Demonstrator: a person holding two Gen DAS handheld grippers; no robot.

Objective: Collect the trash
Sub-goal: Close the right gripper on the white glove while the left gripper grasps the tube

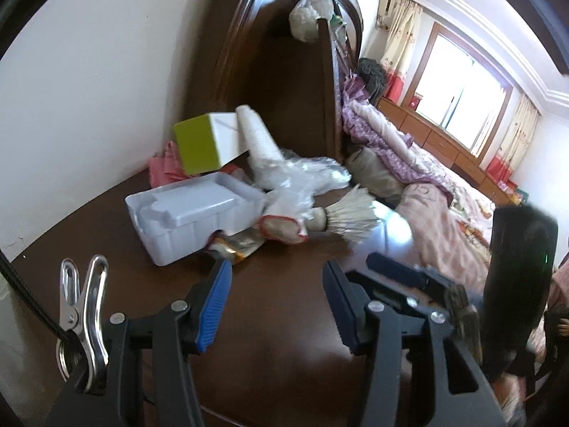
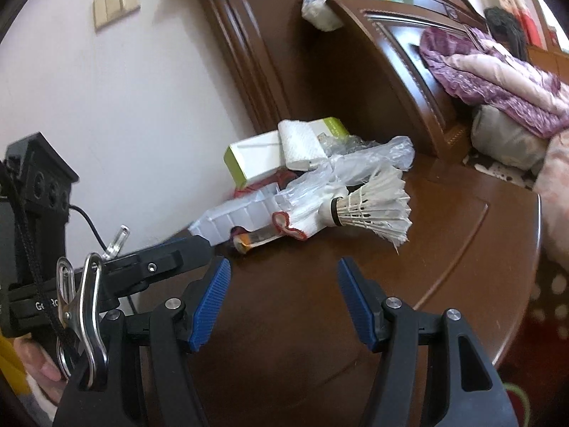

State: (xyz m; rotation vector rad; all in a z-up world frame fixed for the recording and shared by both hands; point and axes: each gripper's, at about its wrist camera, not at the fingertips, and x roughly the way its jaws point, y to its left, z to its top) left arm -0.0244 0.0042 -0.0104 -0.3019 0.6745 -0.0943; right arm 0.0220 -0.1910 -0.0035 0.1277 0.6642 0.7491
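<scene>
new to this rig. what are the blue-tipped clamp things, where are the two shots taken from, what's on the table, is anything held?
No robot: a person holds a two-finger gripper in each hand, each with a fisheye camera looking along its fingers. One picture is from the left gripper, the other from the right gripper. Both are open and hold nothing. On the dark wooden nightstand lies a trash pile: a shuttlecock, a white plastic tray, a green-and-white box, crumpled clear plastic bags and a snack wrapper. A bed stands beside it.

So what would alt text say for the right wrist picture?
The open right gripper with blue pads hovers over a dark brown wooden nightstand facing a trash pile: white feather shuttlecock, crumpled clear plastic bag, white moulded plastic tray and green-and-white cardboard box.
</scene>
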